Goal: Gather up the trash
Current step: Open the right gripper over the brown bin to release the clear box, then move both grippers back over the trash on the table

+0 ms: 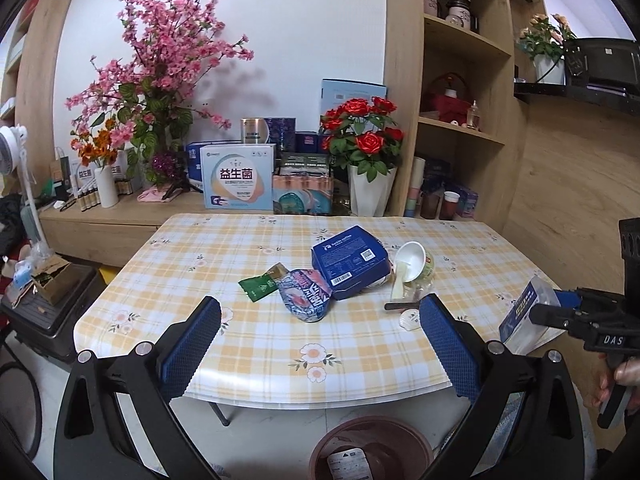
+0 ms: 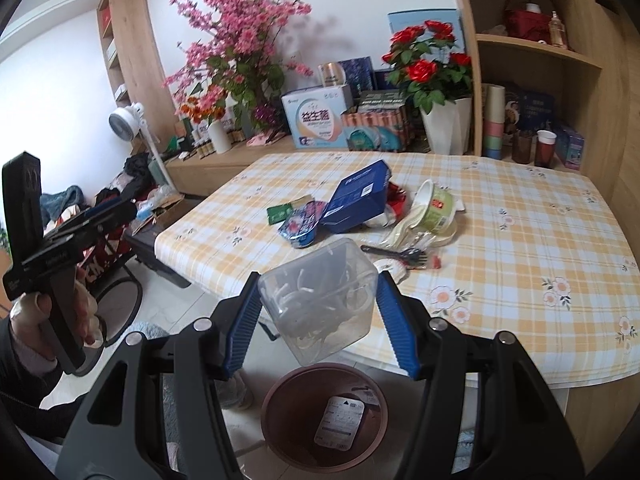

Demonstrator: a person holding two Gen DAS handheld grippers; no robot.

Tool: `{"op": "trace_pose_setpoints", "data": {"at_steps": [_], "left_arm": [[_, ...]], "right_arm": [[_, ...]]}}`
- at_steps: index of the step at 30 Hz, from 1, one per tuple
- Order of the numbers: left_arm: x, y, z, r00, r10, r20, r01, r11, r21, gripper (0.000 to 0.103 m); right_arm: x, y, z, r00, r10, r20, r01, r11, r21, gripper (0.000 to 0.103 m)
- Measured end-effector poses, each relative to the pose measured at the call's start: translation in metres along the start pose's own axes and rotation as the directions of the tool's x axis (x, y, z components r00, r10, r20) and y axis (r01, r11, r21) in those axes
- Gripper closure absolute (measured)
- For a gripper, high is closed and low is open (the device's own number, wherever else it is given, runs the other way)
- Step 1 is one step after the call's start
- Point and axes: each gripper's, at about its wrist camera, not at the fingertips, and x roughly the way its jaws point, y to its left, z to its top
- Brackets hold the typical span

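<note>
A checked bench [image 1: 248, 344] carries a heap of trash: a blue box [image 1: 350, 262], a tipped bowl [image 1: 414, 260], crumpled wrappers [image 1: 306, 294] and a fork [image 2: 394, 255]. Below its near edge a brown bin [image 2: 326, 416] stands on the floor with a labelled packet [image 2: 339, 422] inside. The right gripper [image 2: 318, 308] holds its jaws pinched on a clear tub [image 2: 320, 300] above the bin, while the left gripper [image 1: 320, 344] hangs with its jaws spread wide and bare.

Each hand-held gripper [image 1: 320, 344] is black with blue ribbed pads [image 2: 244, 328], silver screws and a dark sleeve [image 2: 24, 364].
</note>
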Motion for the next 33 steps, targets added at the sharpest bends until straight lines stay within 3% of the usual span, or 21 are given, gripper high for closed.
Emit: {"op": "trace_pose_setpoints", "data": {"at_steps": [12, 15, 17, 19, 23, 33], "left_arm": [[-0.001, 0.014, -0.007, 1.0, 0.016, -0.02, -0.017, 0.999, -0.031, 0.006], [0.001, 0.015, -0.008, 1.0, 0.017, -0.024, -0.017, 0.999, -0.034, 0.006], [0.002, 0.015, -0.009, 1.0, 0.006, -0.028, -0.007, 0.999, -0.032, 0.006], [0.002, 0.015, -0.01, 1.0, -0.001, -0.031, 0.0, 1.0, -0.024, 0.006], [0.003, 0.015, -0.012, 0.999, 0.008, -0.032, -0.009, 1.0, -0.023, 0.006], [0.005, 0.016, -0.011, 0.999, 0.017, -0.026, -0.018, 1.0, -0.02, 0.006]], "right_arm": [[0.033, 0.022, -0.007, 0.996, 0.043, -0.082, -0.044, 0.999, -0.012, 0.042], [0.036, 0.023, -0.007, 0.996, 0.052, -0.074, -0.052, 0.999, -0.005, 0.028], [0.036, 0.023, -0.005, 0.997, 0.044, -0.066, -0.045, 0.999, -0.003, 0.027], [0.033, 0.019, -0.003, 0.999, 0.015, -0.045, -0.015, 1.0, 0.004, 0.016], [0.021, 0.002, 0.001, 0.998, -0.065, 0.013, 0.065, 0.997, 0.036, 0.006], [0.01, -0.03, 0.001, 0.975, -0.218, 0.039, 0.216, 0.975, 0.052, 0.006]]}}
